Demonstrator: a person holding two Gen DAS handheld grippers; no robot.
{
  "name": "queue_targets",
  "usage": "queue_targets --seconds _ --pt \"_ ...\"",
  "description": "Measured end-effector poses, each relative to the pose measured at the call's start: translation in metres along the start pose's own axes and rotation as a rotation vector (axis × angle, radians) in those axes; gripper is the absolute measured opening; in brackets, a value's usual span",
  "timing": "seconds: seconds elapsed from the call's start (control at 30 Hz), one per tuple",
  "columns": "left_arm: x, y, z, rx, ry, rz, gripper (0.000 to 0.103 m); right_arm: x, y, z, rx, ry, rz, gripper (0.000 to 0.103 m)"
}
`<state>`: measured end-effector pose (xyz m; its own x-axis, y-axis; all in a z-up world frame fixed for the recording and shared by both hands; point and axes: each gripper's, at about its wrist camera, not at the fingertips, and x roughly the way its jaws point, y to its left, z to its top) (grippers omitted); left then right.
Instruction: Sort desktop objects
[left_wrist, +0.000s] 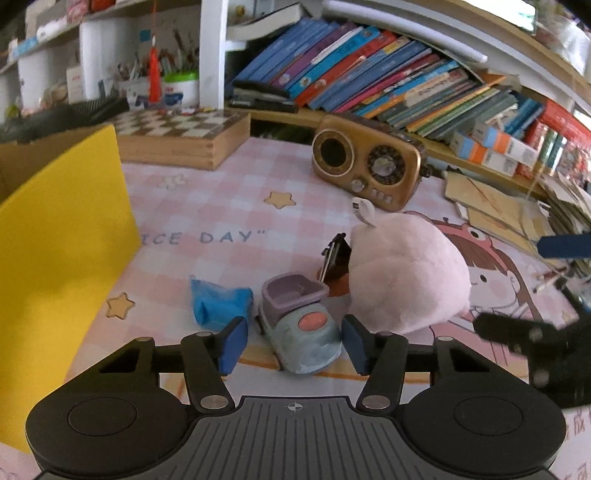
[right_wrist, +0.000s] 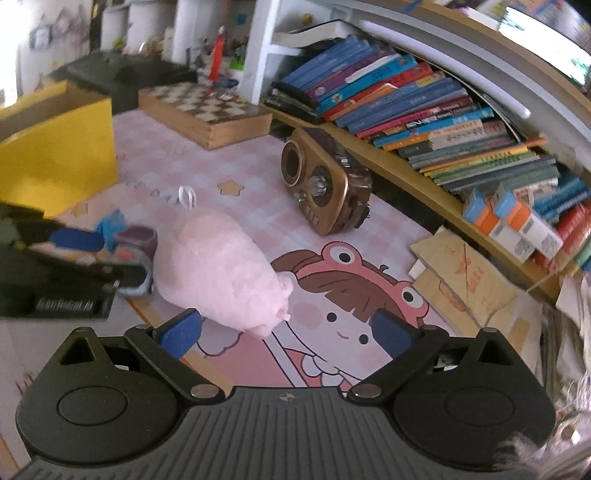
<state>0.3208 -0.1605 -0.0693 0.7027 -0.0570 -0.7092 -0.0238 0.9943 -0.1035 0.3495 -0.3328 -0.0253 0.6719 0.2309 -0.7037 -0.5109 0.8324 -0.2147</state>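
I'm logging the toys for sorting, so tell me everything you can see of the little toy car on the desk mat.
The toy car is small and looks like plastic: a pale blue rounded body with a worn, mottled finish, an orange-pink oval patch on its hood and an open purple tub-shaped seat behind. It stands upright on the pink checked mat, between the left tool's blue pads, which sit close beside it; contact is unclear. A pink plush toy and a crumpled blue item flank it.

**Pink checked surface, crowded**

The surface (left_wrist: 229, 206) wears a pink checked mat with stars and a cartoon girl. On it lie a plush (left_wrist: 402, 273), toy car (left_wrist: 299, 325), blue wrapper (left_wrist: 218, 302), radio (left_wrist: 365, 162), chessboard box (left_wrist: 181, 136), a yellow box (left_wrist: 62, 236) at left and cardboard (right_wrist: 461, 273) at right.
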Motion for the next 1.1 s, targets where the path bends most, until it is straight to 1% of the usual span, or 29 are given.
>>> queue_targets --seconds 0.1,0.2,0.3,0.43,0.57,0.67,0.83,0.87,0.93,1.03,1.1 --pt "0.008 -0.002 0.002 -0.013 0.016 0.008 0.054 0.004 0.002 0.001 -0.060 0.010 0.006 0.099" --pt "0.015 -0.001 0.002 -0.026 0.026 0.013 0.054 0.009 0.007 0.003 -0.137 0.005 0.039 0.099" --pt "0.019 -0.001 0.002 -0.022 0.026 0.016 0.053 0.016 0.016 0.005 -0.248 -0.009 0.068 0.099" --pt "0.015 0.003 0.002 -0.009 0.019 0.006 0.043 0.028 0.031 0.010 -0.403 -0.031 0.085 0.099" --pt "0.002 0.013 -0.001 -0.012 0.035 -0.018 0.042 0.038 0.046 0.011 -0.546 -0.036 0.113 0.099" --pt "-0.020 0.021 -0.005 -0.030 0.020 -0.042 0.042 0.046 0.052 0.013 -0.589 -0.021 0.126 0.099" --pt "-0.050 0.033 -0.013 -0.093 -0.005 -0.068 0.042 0.055 0.056 0.017 -0.585 -0.011 0.133 0.096" --pt "-0.054 0.035 -0.014 -0.104 -0.007 -0.071 0.042 0.058 0.057 0.017 -0.582 -0.008 0.135 0.095" --pt "-0.065 0.036 -0.019 -0.111 -0.011 -0.081 0.042 0.061 0.059 0.018 -0.581 -0.001 0.137 0.077" --pt "-0.077 0.038 -0.023 -0.096 -0.017 -0.087 0.042 0.061 0.059 0.018 -0.576 0.002 0.124 0.064" --pt "-0.085 0.038 -0.025 -0.091 -0.027 -0.093 0.042 0.056 0.057 0.018 -0.552 0.002 0.135 0.061"
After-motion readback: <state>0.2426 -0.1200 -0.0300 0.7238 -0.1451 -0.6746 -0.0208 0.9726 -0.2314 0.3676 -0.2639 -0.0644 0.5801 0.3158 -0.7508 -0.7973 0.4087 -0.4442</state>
